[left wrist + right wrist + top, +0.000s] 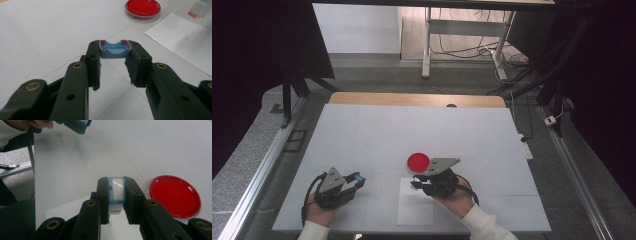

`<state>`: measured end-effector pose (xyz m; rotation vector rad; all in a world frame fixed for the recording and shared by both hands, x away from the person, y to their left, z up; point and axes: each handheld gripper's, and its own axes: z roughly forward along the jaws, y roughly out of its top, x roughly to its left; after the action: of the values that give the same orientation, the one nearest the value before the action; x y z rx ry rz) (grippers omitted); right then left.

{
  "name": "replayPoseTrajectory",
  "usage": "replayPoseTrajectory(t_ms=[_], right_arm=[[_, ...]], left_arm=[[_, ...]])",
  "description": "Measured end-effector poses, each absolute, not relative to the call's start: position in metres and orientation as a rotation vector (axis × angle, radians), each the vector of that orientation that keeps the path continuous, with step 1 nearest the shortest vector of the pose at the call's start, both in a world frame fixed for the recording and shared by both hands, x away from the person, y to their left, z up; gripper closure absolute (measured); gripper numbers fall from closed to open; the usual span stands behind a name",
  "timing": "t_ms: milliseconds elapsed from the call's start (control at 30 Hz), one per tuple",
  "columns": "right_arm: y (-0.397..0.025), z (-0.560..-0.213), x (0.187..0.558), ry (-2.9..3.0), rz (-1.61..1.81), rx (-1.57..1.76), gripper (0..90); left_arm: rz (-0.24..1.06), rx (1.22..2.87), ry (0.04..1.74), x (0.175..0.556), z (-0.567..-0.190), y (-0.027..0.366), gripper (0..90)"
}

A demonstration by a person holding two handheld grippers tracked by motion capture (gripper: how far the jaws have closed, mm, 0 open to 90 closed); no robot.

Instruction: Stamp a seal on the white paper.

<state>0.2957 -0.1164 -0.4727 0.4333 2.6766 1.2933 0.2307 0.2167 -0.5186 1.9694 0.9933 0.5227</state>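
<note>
Two small blue parts gripped above the desk (362, 135).
Left tool (115, 63) — blue cap (115, 49) clamped; right tool (116, 200) — capped clear container (116, 192) clamped beside red petri dish (175, 196).

Between the matt black plastic fingers (93, 65) of the left gripper (113, 66) sits a smooth blue plastic cap (115, 49). The right gripper (116, 200) pinches a glossy, pale blue-rimmed plastic piece (116, 191). Beside its fingers, the shiny clear plastic dish (175, 196) holds glossy red. The counter (45, 32) looks matt white; the sheet (185, 42) on it looks like paper.
</note>
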Motion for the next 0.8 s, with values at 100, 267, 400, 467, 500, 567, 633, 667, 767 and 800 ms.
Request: replayPoseTrajectory(t_ms=[100,267,400,467,500,567,633,667,767,800], right_arm=[[-0.115,-0.475,0.294,2.69,1.269,0.42,75.2],[-0.115,-0.478,0.293,2.709,1.25,0.4,75.2],[-0.115,-0.481,0.294,2.724,1.246,0.385,75.2],[-0.115,-0.482,0.294,2.731,1.239,0.385,75.2],[-0.115,-0.483,0.295,2.736,1.235,0.384,75.2],[-0.114,-0.485,0.295,2.74,1.229,0.373,75.2],[-0.114,-0.487,0.295,2.748,1.218,0.37,75.2],[-0.114,-0.488,0.295,2.753,1.205,0.369,75.2],[-0.113,-0.49,0.295,2.755,1.197,0.367,75.2],[-0.113,-0.491,0.295,2.752,1.192,0.367,75.2]], left_arm=[[0.523,1.969,0.994,0.231,-0.519,0.217,64.5],[0.525,1.968,0.991,0.23,-0.518,0.216,64.6],[0.524,1.968,0.992,0.23,-0.518,0.216,64.5],[0.523,1.969,0.992,0.231,-0.518,0.217,64.6],[0.522,1.969,0.992,0.231,-0.518,0.217,64.5],[0.522,1.969,0.992,0.231,-0.518,0.216,64.6],[0.524,1.968,0.991,0.23,-0.518,0.216,64.5],[0.524,1.968,0.991,0.23,-0.518,0.216,64.5],[0.524,1.968,0.991,0.23,-0.518,0.216,64.6],[0.522,1.97,0.99,0.231,-0.519,0.216,64.6]])
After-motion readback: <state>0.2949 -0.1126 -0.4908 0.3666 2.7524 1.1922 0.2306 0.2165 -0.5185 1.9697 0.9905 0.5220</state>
